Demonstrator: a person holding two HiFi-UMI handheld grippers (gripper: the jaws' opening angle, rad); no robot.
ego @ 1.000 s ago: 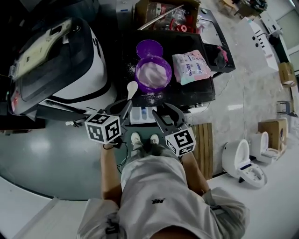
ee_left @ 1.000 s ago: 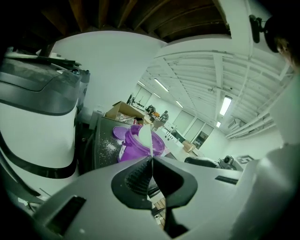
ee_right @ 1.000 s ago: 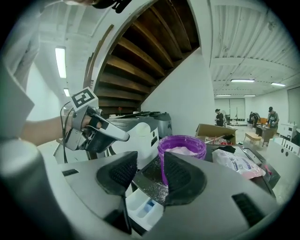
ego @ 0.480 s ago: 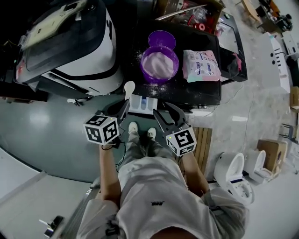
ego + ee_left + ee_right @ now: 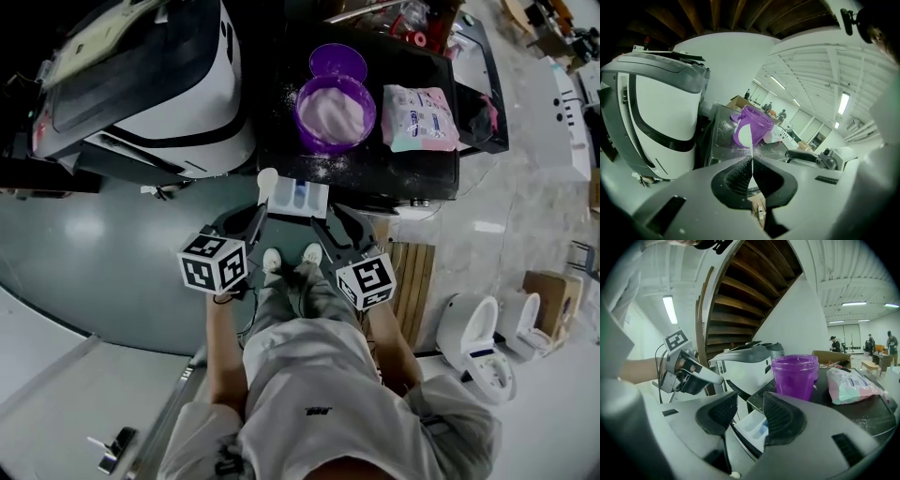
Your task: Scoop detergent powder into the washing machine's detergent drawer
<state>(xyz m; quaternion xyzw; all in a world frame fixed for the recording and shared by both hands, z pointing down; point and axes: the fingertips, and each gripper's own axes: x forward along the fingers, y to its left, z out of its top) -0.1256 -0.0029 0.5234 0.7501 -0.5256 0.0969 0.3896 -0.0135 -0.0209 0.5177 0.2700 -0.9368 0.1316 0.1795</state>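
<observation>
Down by the pulled-out detergent drawer [image 5: 298, 199], the left gripper [image 5: 752, 159] is clamped tight on the thin handle of a white spoon [image 5: 267, 180], with the bowl hanging just left of the drawer. The right gripper [image 5: 751, 401] is spread with nothing in it. The purple tub [image 5: 335, 112] of powder sits up on the black desk [image 5: 441, 178], with spilled grains around it.

I'd say it's mid-transfer between tub and drawer, but I can't tell if the spoon is loaded. If it is, the next move is to level it over a compartment and tip; if not, back to the tub.

The pouch [image 5: 420, 117] has print on it, too small to read.
</observation>
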